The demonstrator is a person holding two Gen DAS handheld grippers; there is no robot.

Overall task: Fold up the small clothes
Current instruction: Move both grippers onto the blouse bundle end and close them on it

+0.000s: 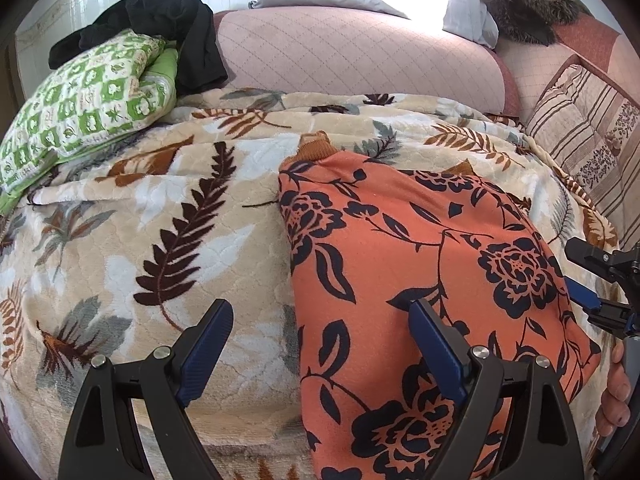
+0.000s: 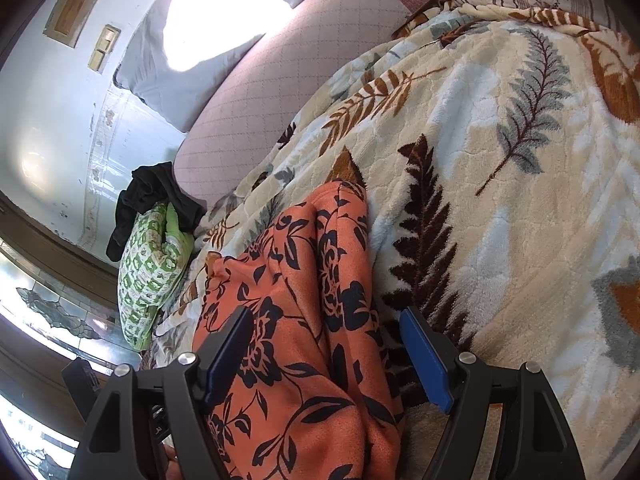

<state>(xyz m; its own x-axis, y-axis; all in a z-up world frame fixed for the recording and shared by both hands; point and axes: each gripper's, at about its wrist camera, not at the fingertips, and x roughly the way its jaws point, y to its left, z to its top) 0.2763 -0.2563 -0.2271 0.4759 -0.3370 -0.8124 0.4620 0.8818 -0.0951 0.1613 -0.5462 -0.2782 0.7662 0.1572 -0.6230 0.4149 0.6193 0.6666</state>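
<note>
Left wrist view. Item: orange floral garment (image 1: 420,280), lying flat on the leaf-print blanket (image 1: 160,208) that covers the bed. Its long axis runs from the near edge away toward a brown ribbed hem (image 1: 316,148) at the far end. Left gripper (image 1: 320,344): jaws spread wide, holding nothing. The garment's left edge falls between them, the right jaw over the cloth and the left jaw over bare blanket. Right gripper (image 1: 592,280) shows at the garment's right edge, a hand (image 1: 614,396) below it.

Right wrist view. Same garment (image 2: 304,320), bunched in lengthwise ridges, stretching forward and away from the right gripper (image 2: 328,352). Jaws released and empty, straddling its near right part, with the right jaw over the blanket (image 2: 500,200).

Judgement: each hand sits at its own long edge, so the fold likely turns on carrying one side across the other.
</note>
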